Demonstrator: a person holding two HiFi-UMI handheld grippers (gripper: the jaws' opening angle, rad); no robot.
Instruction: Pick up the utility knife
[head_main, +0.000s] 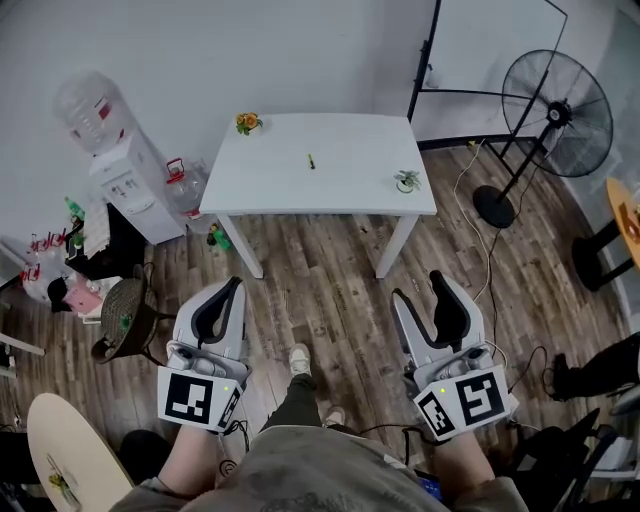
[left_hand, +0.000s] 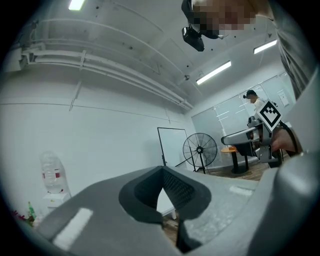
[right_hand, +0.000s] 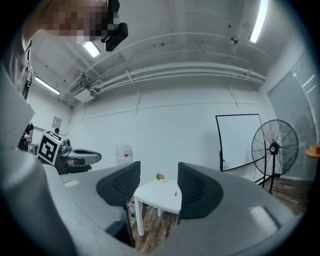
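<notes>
Your right hand-held gripper, jaws apart and empty, and left hand-held gripper, tips together, hang well short of the table, so step close and line the open one squarely over the knife lying mid-table.

White table, brown plank floor, orange flowers at the table's far left corner, dark utility knife, grey left gripper and right gripper, black-and-white square markers, black fan
</notes>
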